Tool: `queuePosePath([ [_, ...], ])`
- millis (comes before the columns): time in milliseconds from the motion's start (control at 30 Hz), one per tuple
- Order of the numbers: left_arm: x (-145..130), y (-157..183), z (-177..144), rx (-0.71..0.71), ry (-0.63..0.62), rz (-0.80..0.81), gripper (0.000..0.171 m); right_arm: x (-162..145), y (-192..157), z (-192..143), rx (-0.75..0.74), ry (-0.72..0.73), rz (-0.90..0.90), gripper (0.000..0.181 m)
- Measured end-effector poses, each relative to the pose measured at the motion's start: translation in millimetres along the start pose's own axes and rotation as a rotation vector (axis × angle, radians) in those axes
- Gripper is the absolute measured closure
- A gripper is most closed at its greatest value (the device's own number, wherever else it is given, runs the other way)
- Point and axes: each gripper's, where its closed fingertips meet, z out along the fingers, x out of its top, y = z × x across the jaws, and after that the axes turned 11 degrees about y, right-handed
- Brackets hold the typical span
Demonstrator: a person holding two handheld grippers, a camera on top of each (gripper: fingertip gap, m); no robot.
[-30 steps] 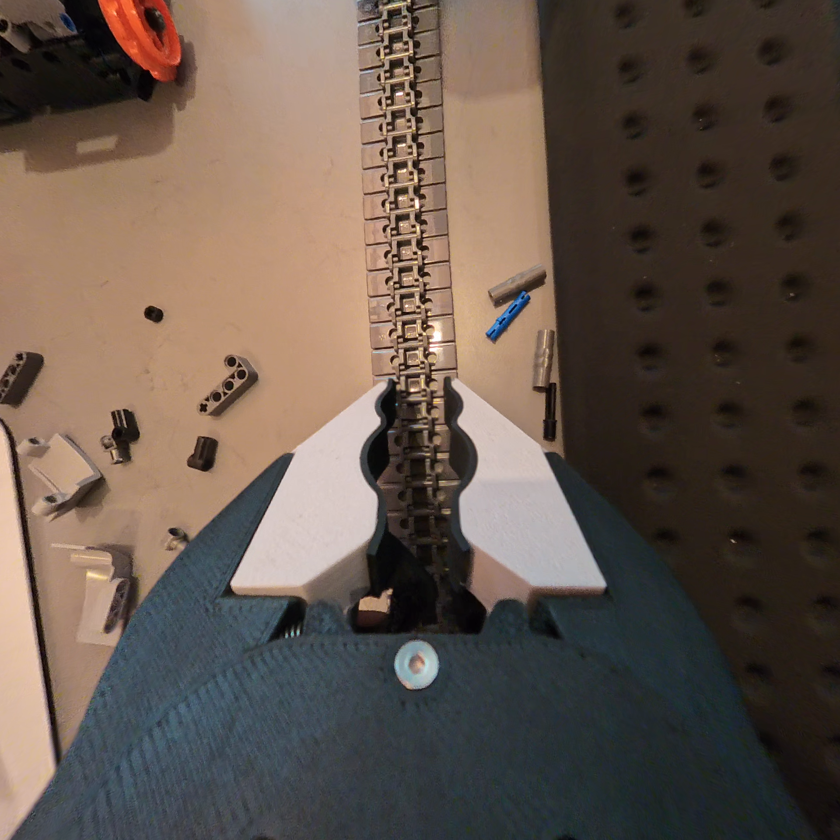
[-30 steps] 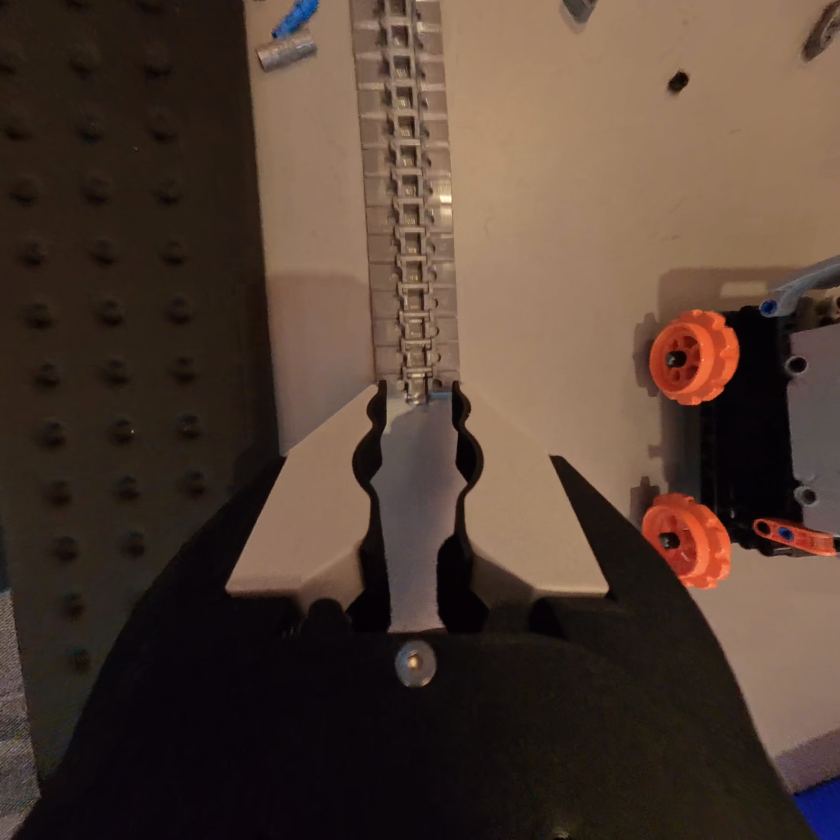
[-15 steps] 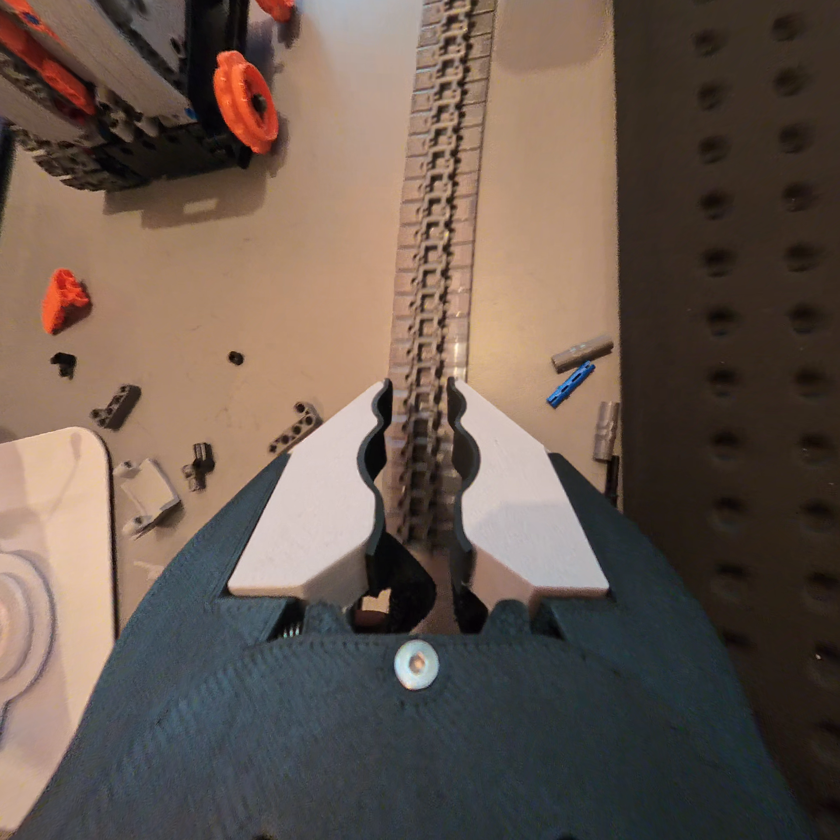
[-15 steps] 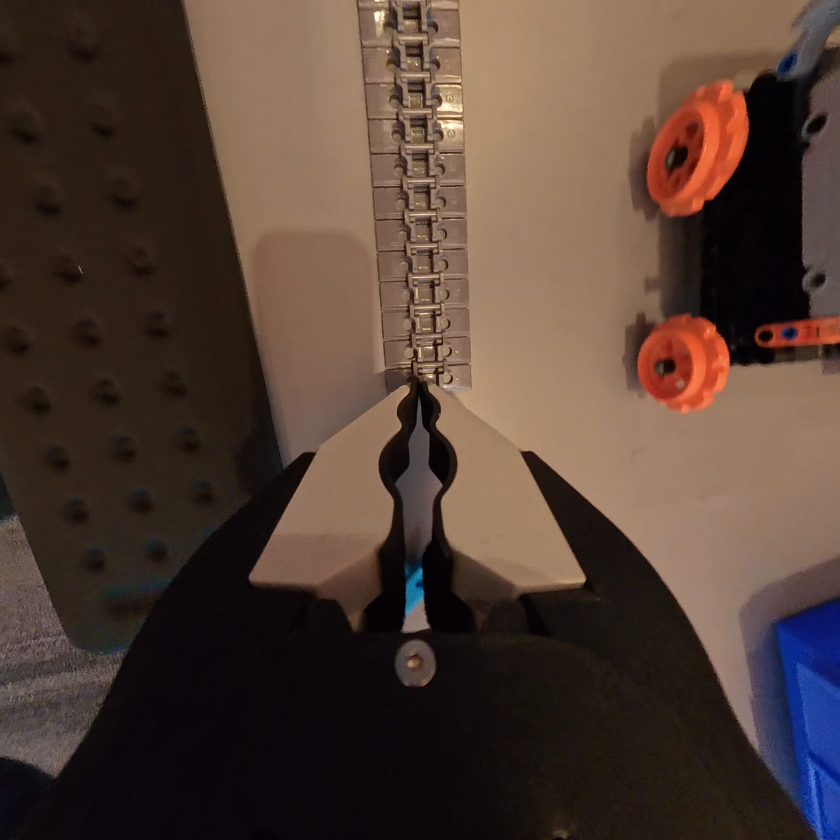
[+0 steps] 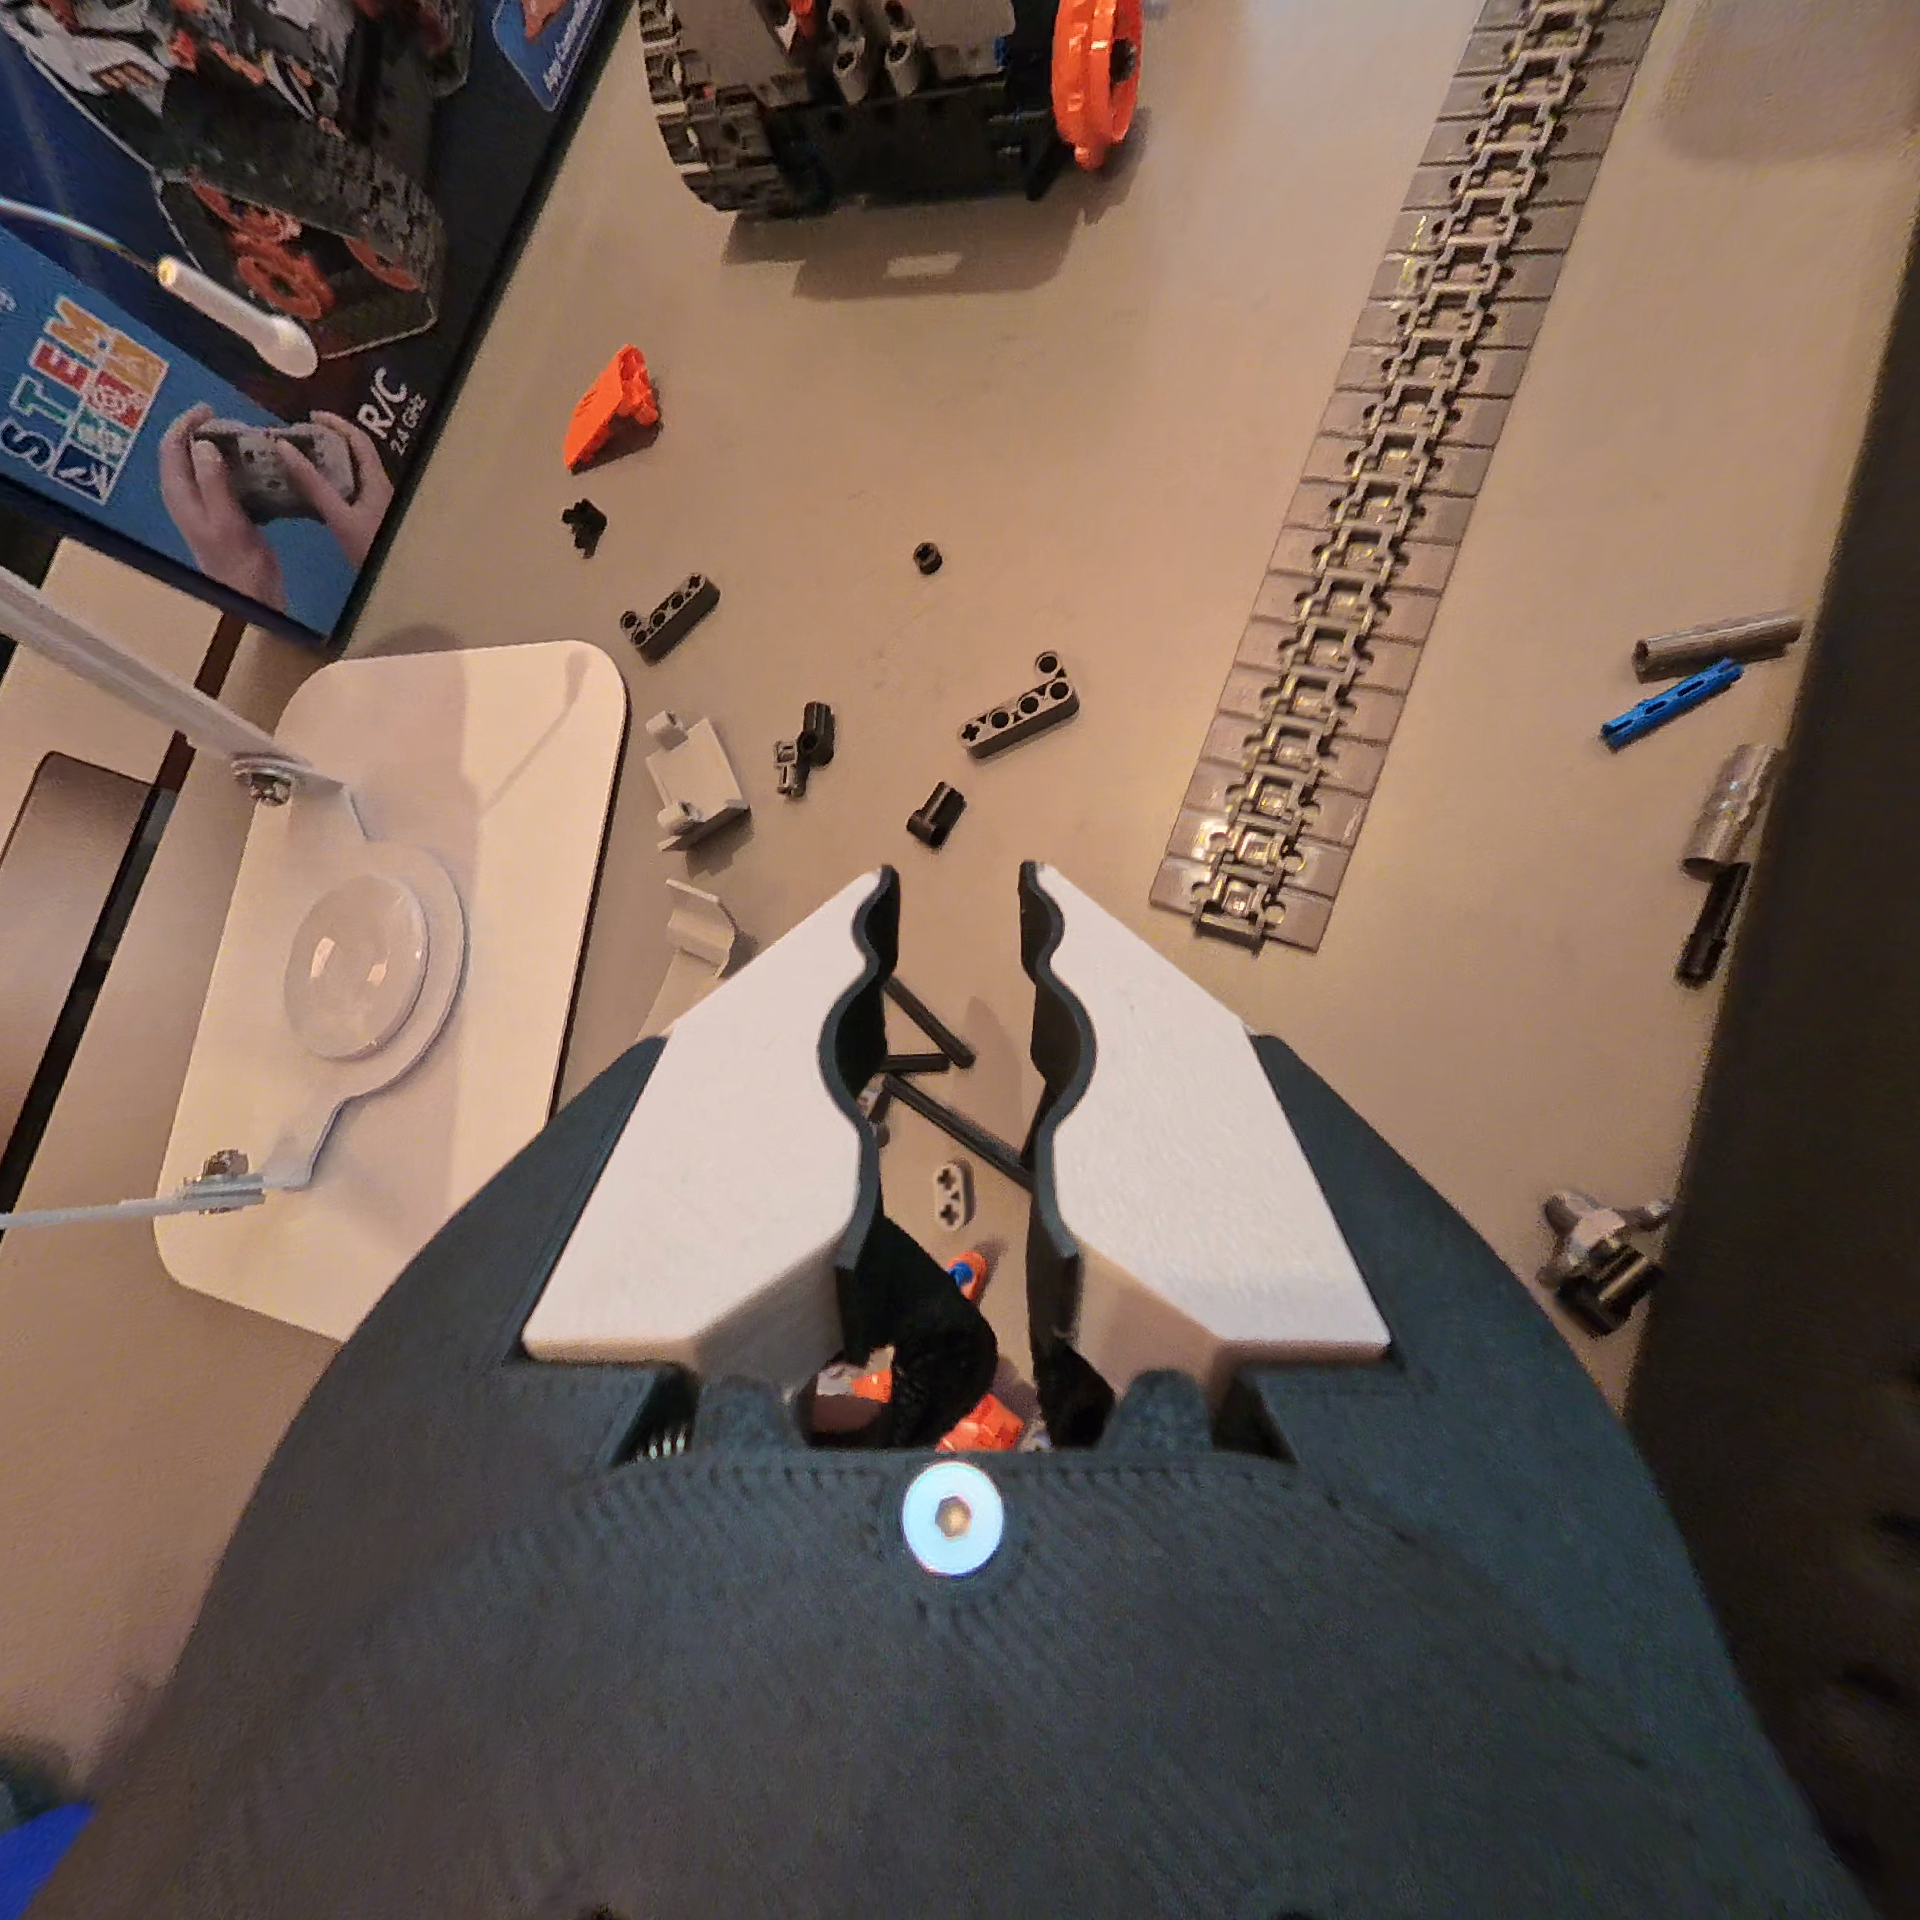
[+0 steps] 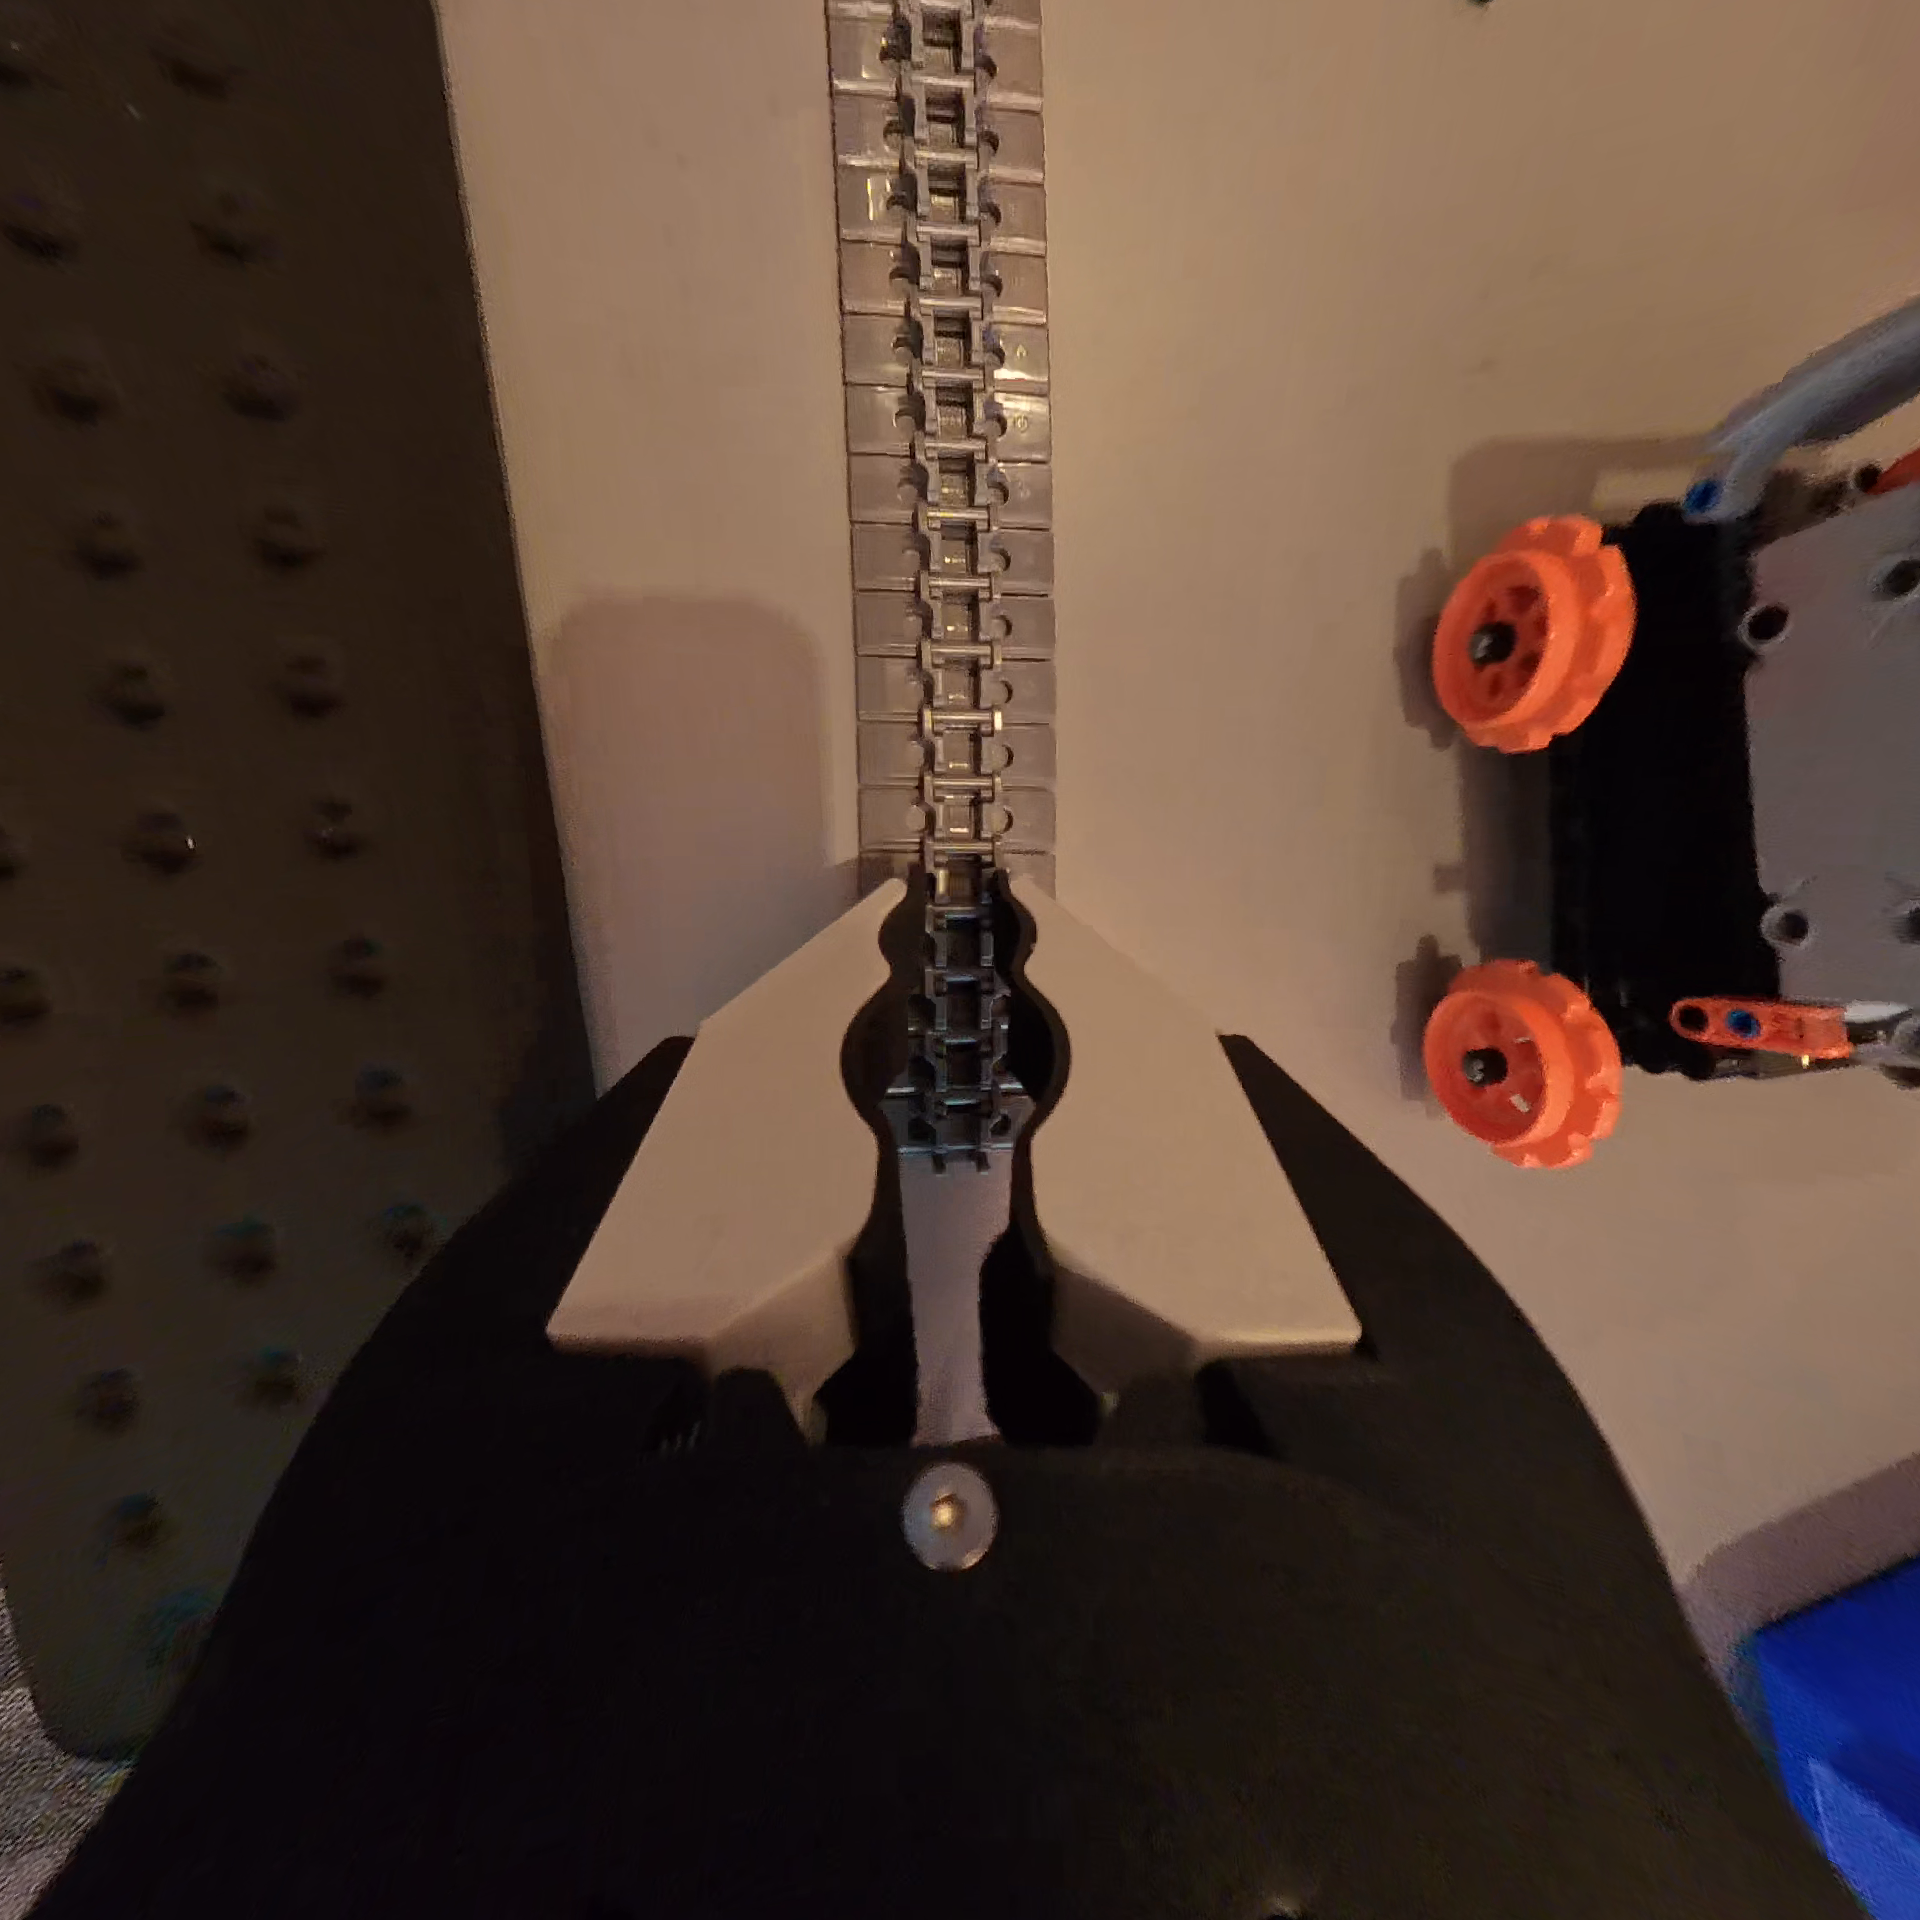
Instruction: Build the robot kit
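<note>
1. The right gripper is closing its fingers on the near end of the grey track strip, whose last links are sitting between them.
2. The strip's long axis is running straight ahead of it, flat on the table.
3. The left gripper is hovering parted and empty; the strip's other end is lying just to its right.

Around the left gripper, small loose parts crowd the table ahead and to its left, with black rods under the gap between its 2 fingers. A white plate blocks the left side. The grey track and dark studded mat close off the right.

In the right wrist view, bare table lies between the track and the orange-wheeled model.
</note>
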Motion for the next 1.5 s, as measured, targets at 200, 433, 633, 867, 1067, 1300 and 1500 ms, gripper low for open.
queuePosePath([
  [200, -11, -17, -17, 0.074, -0.024, -0.017, 0.15, -26, 18, -18, -0.05, -0.096, 0.002, 0.172],
  [433, -33, -54, -65, 0.265, -0.103, -0.033, 0.151, 2, 28, -21, -0.114, -0.051, -0.066, 0.161],
  [633, -57, -64, -106, 0.337, -0.2, -0.043, 0.152, 50, 26, 1, -0.145, -0.012, -0.176, 0.157],
  [867, -84, -37, -137, 0.282, -0.267, -0.09, 0.151, 117, -12, 45, 0.023, 0.159, -0.186, 0.152],
  [1067, -91, 23, -136, 0.088, -0.23, -0.139, 0.146, 133, -45, 67, 0.194, 0.189, -0.144, 0.149],
  [1300, -105, 52, -134, 0.019, -0.23, -0.18, 0.138, 129, -50, 81, 0.206, 0.174, -0.109, 0.14],
  [1500, -122, 58, -133, 0.076, -0.223, -0.25, 0.133, 132, -59, 84, 0.169, 0.262, -0.082, 0.141],
])
